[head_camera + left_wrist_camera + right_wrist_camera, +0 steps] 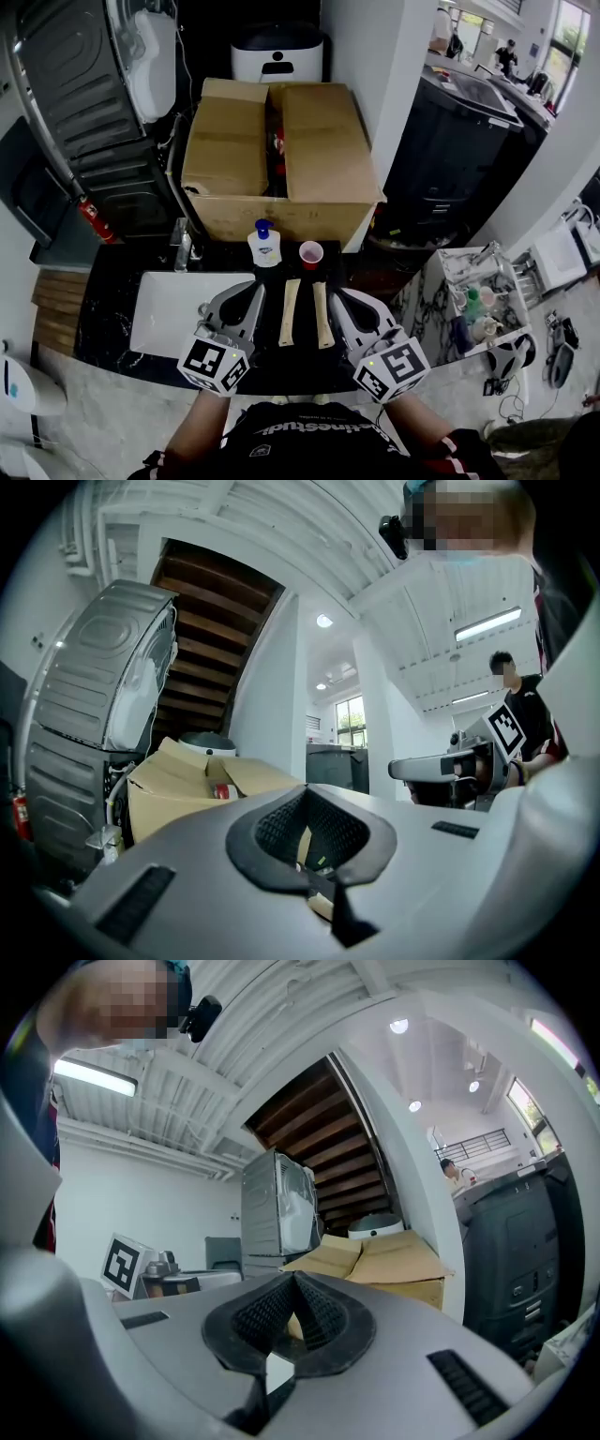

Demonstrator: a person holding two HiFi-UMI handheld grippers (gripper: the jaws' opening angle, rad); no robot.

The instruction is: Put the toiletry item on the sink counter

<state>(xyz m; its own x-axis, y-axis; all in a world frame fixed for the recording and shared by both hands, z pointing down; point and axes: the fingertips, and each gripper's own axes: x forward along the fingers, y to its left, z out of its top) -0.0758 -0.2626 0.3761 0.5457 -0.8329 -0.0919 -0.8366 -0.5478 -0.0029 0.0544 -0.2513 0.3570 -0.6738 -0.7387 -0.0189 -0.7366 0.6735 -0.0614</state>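
Note:
A white pump bottle with a blue cap (264, 246) stands upright at the back of the black sink counter (112, 319), with a small red cup (310, 254) just to its right. My left gripper (246, 298) and right gripper (349, 300) are side by side over the counter's front, short of the bottle and pointing toward it. Two pale wooden strips (290, 312) show between them. In the left gripper view the left gripper (314, 832) has its jaws shut with nothing held. In the right gripper view the right gripper (295, 1312) is likewise shut and empty.
A white sink basin (178, 309) with a faucet (183, 248) sits left of my grippers. Behind the counter is an open cardboard box (272, 159). A grey machine (84, 103) and a red extinguisher (94, 217) stand at the left, a black appliance (459, 141) and a cluttered shelf (469, 300) at the right.

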